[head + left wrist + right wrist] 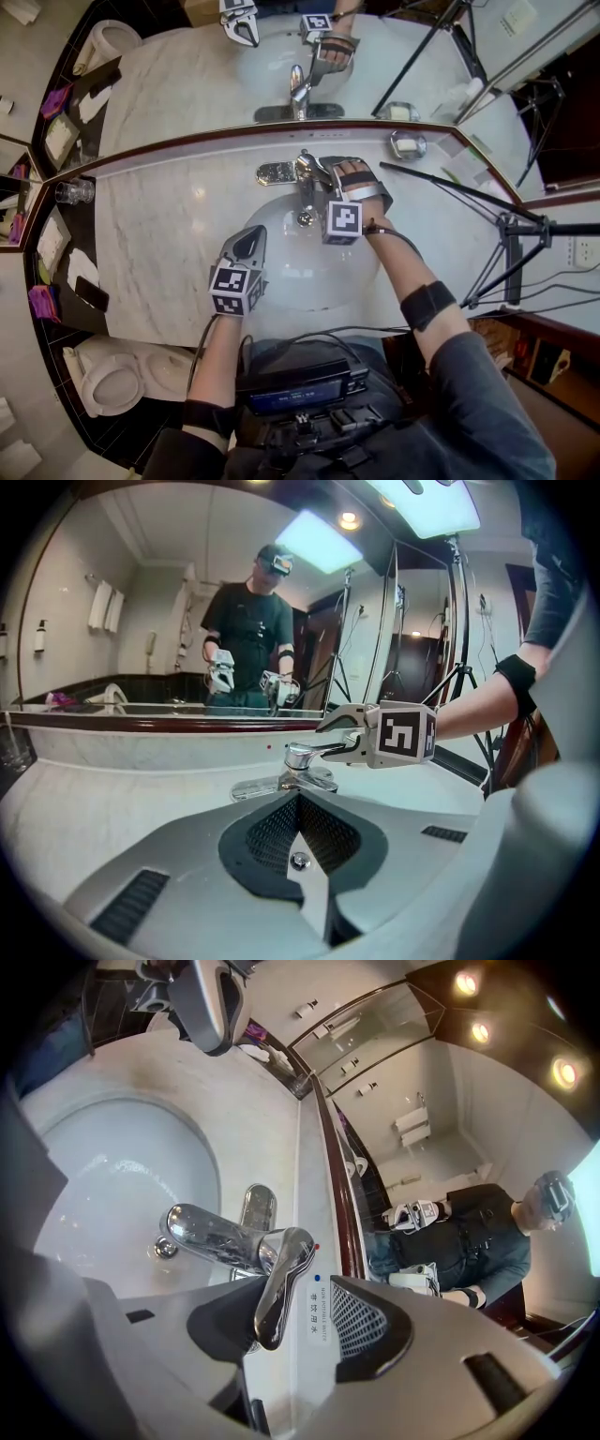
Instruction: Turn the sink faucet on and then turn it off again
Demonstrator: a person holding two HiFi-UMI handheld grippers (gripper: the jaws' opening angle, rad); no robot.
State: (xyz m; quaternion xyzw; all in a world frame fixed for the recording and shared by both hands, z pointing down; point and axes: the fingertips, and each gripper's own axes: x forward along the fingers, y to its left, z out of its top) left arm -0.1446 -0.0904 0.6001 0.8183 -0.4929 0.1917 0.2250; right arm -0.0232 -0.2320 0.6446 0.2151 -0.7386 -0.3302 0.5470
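The chrome faucet (302, 176) stands at the back of the white basin (300, 277) in the marble counter. Its lever (277, 1288) lies between the spread jaws of my right gripper (291, 1324), nearer the left-hand jaw; this gripper (324, 169) is open. The spout (211, 1234) points over the bowl and no stream of water shows. In the left gripper view the right gripper (345, 735) reaches the faucet (300, 759) from the right. My left gripper (251, 236) hangs shut and empty over the basin's front left, its jaws (299, 797) pointing toward the faucet.
A mirror (234, 66) rises behind the counter. A soap dish (409, 144) sits at the back right, a glass (73, 192) at the far left. A tripod (511, 239) stands to the right and a toilet (108, 384) to the lower left.
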